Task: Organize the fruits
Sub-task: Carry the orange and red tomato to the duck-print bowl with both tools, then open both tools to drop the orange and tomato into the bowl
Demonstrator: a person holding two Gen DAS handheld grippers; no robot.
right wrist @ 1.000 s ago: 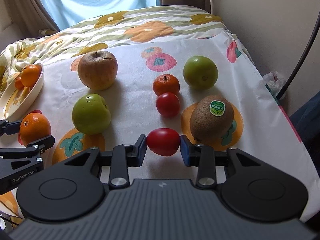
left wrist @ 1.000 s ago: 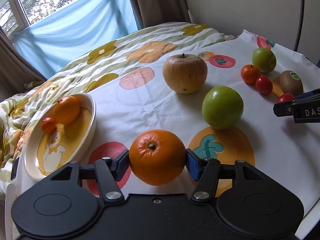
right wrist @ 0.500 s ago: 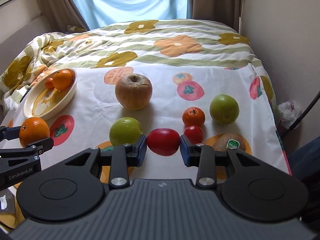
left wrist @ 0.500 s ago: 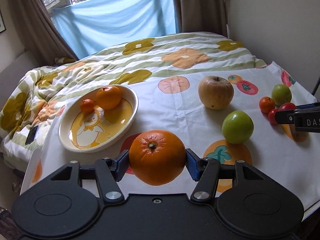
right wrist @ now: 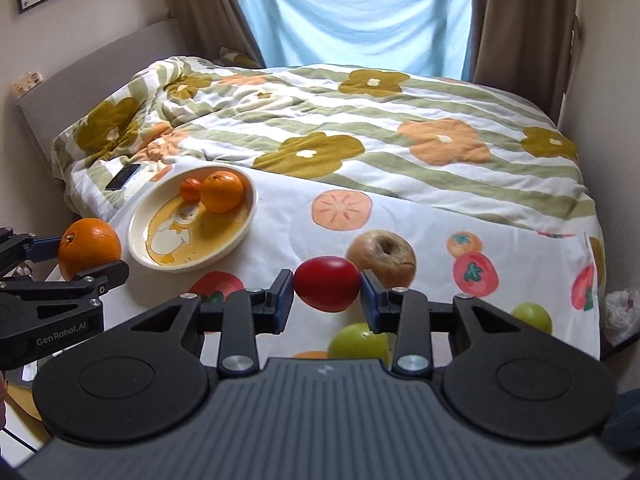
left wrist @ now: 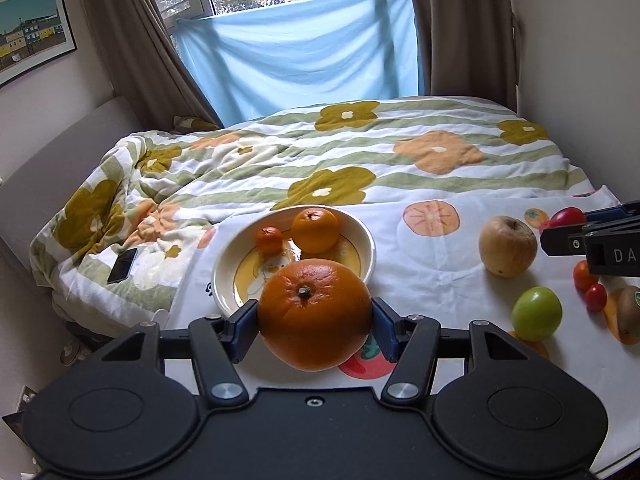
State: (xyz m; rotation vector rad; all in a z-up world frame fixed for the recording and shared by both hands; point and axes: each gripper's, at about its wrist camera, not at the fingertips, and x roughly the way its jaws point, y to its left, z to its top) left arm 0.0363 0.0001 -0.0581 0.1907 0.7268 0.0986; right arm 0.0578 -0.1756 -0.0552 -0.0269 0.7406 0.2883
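Note:
My left gripper (left wrist: 315,322) is shut on a large orange (left wrist: 314,314) and holds it in the air just before the cream bowl (left wrist: 366,240). The bowl holds a smaller orange (left wrist: 315,229) and a tiny tangerine (left wrist: 269,239). My right gripper (right wrist: 326,290) is shut on a red tomato (right wrist: 326,283), lifted above the fruit-print cloth. The bowl (right wrist: 140,248) lies to its left, with my left gripper's orange (right wrist: 89,249) beside it. A brownish apple (left wrist: 507,246), a green apple (left wrist: 537,313) and a kiwi (left wrist: 630,315) rest on the cloth.
A flowered quilt (left wrist: 360,160) covers the bed behind the cloth. A phone (left wrist: 122,265) lies on the quilt left of the bowl. A small tangerine (left wrist: 584,274) and cherry tomato (left wrist: 596,297) sit at the right. A second green fruit (right wrist: 532,316) lies near the right edge.
Both grippers have risen and tilted up with their fruit. The left one has moved left, so the orange now hangs right in front of the bowl.

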